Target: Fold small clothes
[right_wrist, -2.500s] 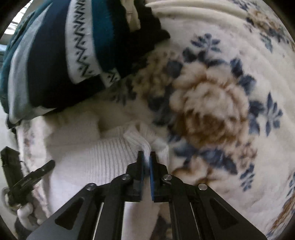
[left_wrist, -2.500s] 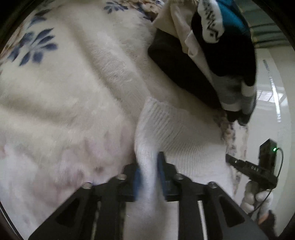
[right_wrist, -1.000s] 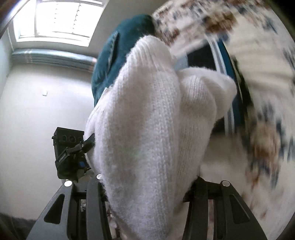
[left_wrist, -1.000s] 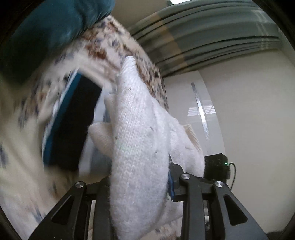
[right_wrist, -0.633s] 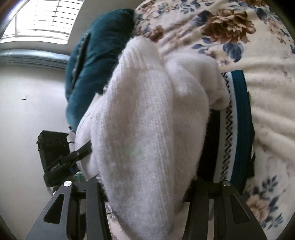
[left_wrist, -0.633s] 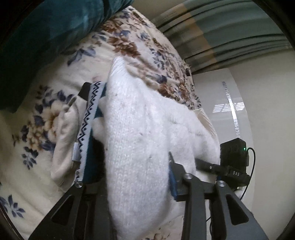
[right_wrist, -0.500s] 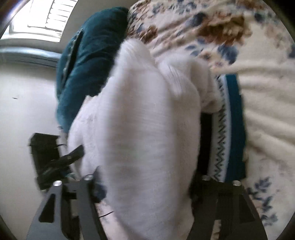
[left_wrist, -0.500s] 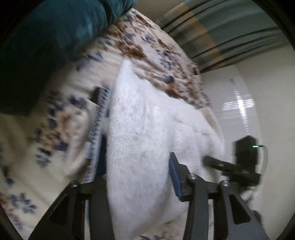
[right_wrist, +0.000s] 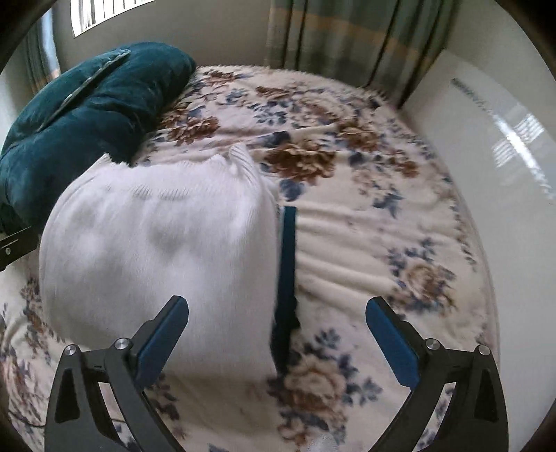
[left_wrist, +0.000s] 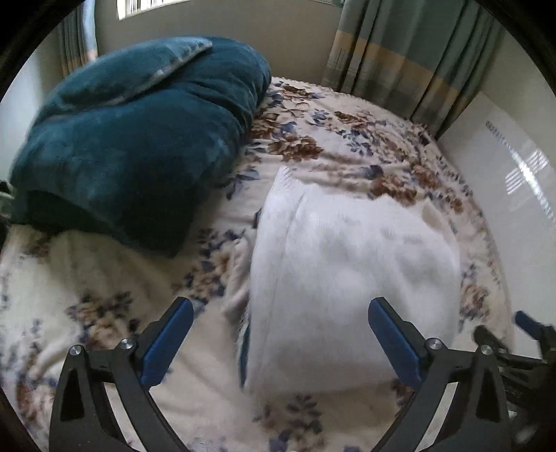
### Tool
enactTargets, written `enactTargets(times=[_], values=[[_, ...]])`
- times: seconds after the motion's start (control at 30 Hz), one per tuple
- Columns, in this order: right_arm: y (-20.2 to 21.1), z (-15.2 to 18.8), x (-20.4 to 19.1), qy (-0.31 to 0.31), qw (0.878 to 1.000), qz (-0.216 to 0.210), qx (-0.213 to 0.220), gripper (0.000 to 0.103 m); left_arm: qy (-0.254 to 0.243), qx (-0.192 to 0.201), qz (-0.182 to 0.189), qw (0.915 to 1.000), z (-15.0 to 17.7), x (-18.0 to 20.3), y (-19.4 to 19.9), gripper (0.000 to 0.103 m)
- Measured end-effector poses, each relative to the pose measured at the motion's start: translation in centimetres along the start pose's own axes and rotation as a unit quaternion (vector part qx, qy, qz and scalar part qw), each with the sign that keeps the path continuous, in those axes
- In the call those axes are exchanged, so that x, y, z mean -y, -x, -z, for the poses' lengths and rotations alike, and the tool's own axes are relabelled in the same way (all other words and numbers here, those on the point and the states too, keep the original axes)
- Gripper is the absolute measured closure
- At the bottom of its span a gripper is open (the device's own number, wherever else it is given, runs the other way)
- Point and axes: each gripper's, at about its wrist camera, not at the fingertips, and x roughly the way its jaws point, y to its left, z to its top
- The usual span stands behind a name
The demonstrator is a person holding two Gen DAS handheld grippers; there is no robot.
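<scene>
White sweater [left_wrist: 351,278] lies released mid-frame, both grippers' [left_wrist: 278,344] [right_wrist: 278,340] jaws just opened wide, empty; loose fold may slump off the striped garment [right_wrist: 286,264].

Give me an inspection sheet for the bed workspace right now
Surface: floral blanket covering the bed.
Job's things: white knit sweater lies folded on the blanket; a teal striped garment shows at its edge, partly beneath it.
Clutter: folded teal blanket beside the sweater.
Grippers: left gripper and right gripper open, jaws just opened, gripping nothing.
Cables: nothing seen.
Surroundings: striped curtains, window, pale wall.
</scene>
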Motion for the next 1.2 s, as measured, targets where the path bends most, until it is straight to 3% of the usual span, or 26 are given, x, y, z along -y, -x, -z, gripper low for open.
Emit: enactTargets(times=[0.2, 0.47, 0.87, 1.2], values=[[8.3, 4.3, 1.4, -0.027, 1.0, 0.008, 0.009, 0.0, -0.014, 0.013, -0.026, 0.9995, 3.3, 2.1, 7.0, 0.0], [22.3, 8.4, 2.7, -0.033, 0.998, 0.023, 0.055, 0.0, -0.037, 0.051, -0.038, 0.9973, 7.8, 4.7, 20.1, 0.0], [43.6, 15.9, 5.5, -0.037, 0.989, 0.017, 0.139, 0.0, -0.052, 0.12, -0.017, 0.9912, 13.1, 7.2, 38.0, 0.0], [55.4, 20.6, 6.7, -0.033, 0.979, 0.011, 0.2, 0.0, -0.046, 0.165, -0.017, 0.985, 16.6, 7.5, 45.8, 0.0]])
